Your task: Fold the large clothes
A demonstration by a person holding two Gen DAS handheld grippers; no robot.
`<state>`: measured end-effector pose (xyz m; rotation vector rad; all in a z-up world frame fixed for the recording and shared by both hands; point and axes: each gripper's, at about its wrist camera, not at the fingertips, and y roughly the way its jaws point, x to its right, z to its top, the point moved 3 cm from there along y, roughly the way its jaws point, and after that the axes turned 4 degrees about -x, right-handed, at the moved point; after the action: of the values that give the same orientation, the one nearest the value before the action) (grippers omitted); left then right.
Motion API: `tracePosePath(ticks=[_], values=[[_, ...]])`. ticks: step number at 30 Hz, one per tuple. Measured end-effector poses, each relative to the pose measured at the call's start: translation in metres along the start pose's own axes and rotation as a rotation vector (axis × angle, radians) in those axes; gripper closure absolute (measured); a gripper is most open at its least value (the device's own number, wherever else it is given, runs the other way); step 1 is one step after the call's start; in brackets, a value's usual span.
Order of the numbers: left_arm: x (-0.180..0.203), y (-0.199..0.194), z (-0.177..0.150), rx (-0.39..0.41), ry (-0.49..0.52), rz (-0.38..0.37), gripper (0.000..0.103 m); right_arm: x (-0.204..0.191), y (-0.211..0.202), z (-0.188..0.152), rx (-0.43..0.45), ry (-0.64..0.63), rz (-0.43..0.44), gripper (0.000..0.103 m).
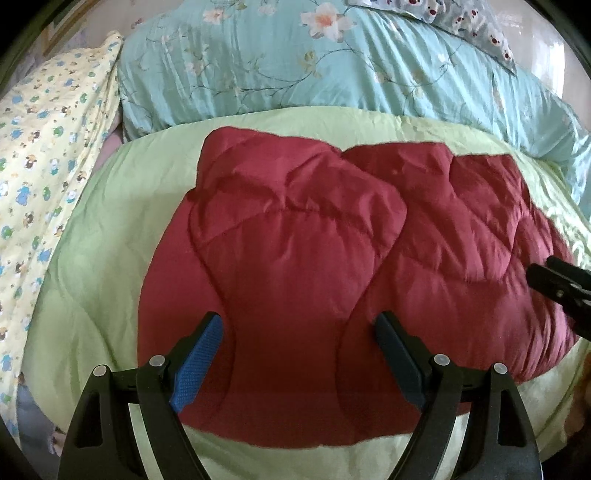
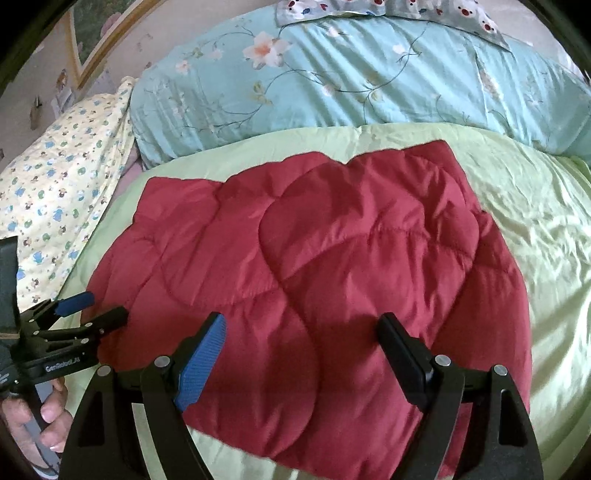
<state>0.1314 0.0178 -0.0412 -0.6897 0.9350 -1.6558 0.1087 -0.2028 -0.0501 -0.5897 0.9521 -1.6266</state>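
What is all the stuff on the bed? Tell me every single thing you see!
puffy jacket: one, dark red, folded, lying flat on the green quilt.
green quilt: one, pale green, spread under the jacket.
flowery duvet: one, light blue with flowers, bunched behind the green quilt.
yellow sheet: one, yellow with small cartoon prints, on the left side.
patterned pillow: one, grey with red and white prints, on top of the flowery duvet.
picture frame: one, gold edged, on the wall at the top left.
left gripper: one, black with blue pads, open above the jacket.
right gripper: one, black with blue pads, open above the jacket.
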Motion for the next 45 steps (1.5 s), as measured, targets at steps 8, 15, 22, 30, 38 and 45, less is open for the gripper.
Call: tracePosePath(ticks=[8,15,22,30,38,45], values=[[-0.011,0.029,0.043,-0.005,-0.034,-0.002,0.017,0.02,0.032,0.027,-0.06,0.018,-0.046,0.018],[-0.027,0.082,0.059,-0.064,-0.053,0.013,0.013,0.047,0.054,0.041,-0.089,0.058,-0.08,0.018],[-0.026,0.115,0.075,-0.098,-0.042,0.034,0.01,0.059,0.063,0.046,-0.091,0.091,-0.078,0.02],[-0.024,0.116,0.078,-0.099,-0.05,0.026,0.011,0.065,0.062,0.033,-0.067,0.082,-0.107,0.02],[-0.025,0.078,0.051,-0.064,-0.041,-0.034,0.013,0.073,0.068,0.033,-0.06,0.099,-0.099,0.02],[-0.016,0.096,0.05,-0.075,-0.022,0.026,0.006,0.073,0.067,0.034,-0.064,0.099,-0.097,0.02]])
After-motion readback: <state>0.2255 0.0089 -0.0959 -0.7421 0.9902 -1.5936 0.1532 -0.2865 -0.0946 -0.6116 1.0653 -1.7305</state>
